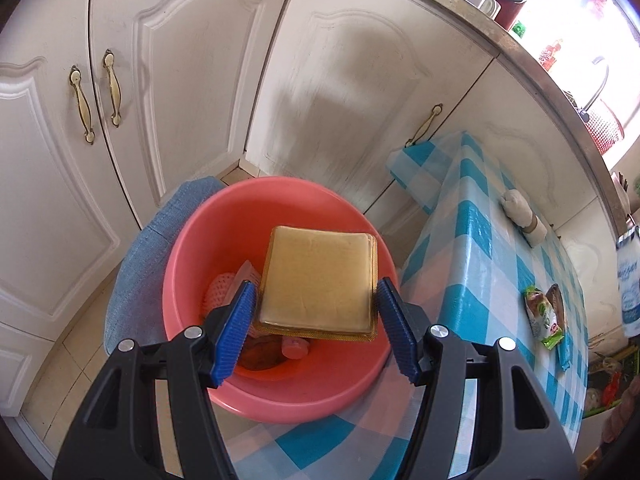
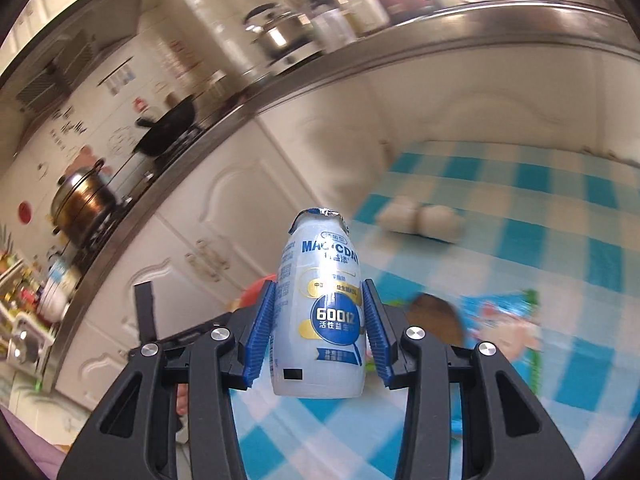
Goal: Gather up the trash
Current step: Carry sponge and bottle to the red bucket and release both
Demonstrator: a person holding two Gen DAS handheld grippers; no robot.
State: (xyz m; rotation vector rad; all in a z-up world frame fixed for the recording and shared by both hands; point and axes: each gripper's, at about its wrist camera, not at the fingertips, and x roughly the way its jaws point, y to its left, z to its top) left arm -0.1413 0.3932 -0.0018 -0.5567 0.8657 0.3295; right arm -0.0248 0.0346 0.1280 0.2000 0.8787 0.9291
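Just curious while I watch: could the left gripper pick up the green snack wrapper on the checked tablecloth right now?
Probably not yet. The left gripper is shut on a flat golden plastic tray above the pink plastic basin, so its jaws are occupied. The green snack wrapper lies uncovered on the blue-checked tablecloth; nothing blocks it.

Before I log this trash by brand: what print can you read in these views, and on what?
"MAC" then "CDA", partly glared: top of the white bottle clamped in the right gripper.
"600亿" and "活性益生": blue circle on that bottle.
Other small print on the bottle: blurred.
Green snack wrapper on the checked tablecloth: too small.
Gold tray between the left gripper's pads: no text.
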